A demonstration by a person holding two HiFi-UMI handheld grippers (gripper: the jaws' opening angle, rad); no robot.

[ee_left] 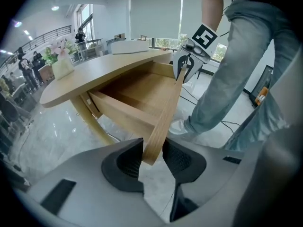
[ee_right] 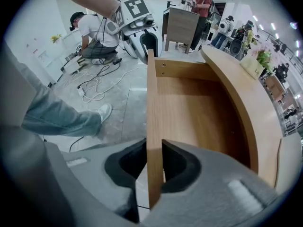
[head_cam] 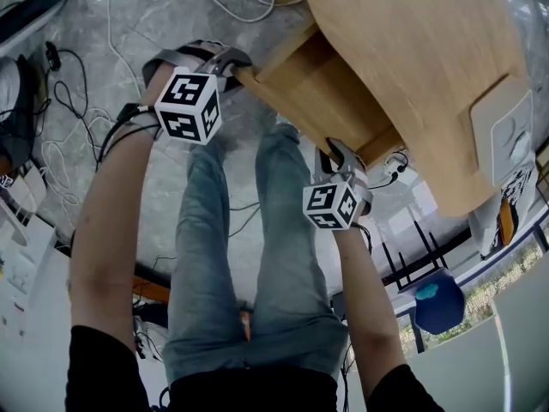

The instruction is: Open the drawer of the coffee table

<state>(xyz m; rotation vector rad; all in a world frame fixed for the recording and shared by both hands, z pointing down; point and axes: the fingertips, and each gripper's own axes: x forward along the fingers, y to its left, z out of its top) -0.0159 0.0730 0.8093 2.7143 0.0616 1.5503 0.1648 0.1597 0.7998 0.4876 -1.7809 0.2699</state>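
The light wooden coffee table (head_cam: 412, 67) fills the head view's upper right. Its drawer (head_cam: 317, 93) stands pulled out toward me, and its inside (ee_right: 199, 108) is bare. My left gripper (head_cam: 230, 65) is shut on the left end of the drawer front (ee_left: 165, 117), with the panel's edge pinched between its dark pads (ee_left: 125, 162). My right gripper (head_cam: 341, 157) is shut on the other end of the same front panel (ee_right: 152, 126), a pad pressed on each face. Each gripper view shows the opposite gripper at the panel's far end: the right gripper (ee_left: 184, 67) and the left gripper (ee_right: 144, 39).
My legs in jeans (head_cam: 257, 256) stand just in front of the drawer. Cables (head_cam: 77, 136) trail over the grey floor at left. A white device (head_cam: 506, 136) lies on the table top. A blue stool (head_cam: 439, 303) is at lower right. A person (ee_right: 94, 32) crouches in the background.
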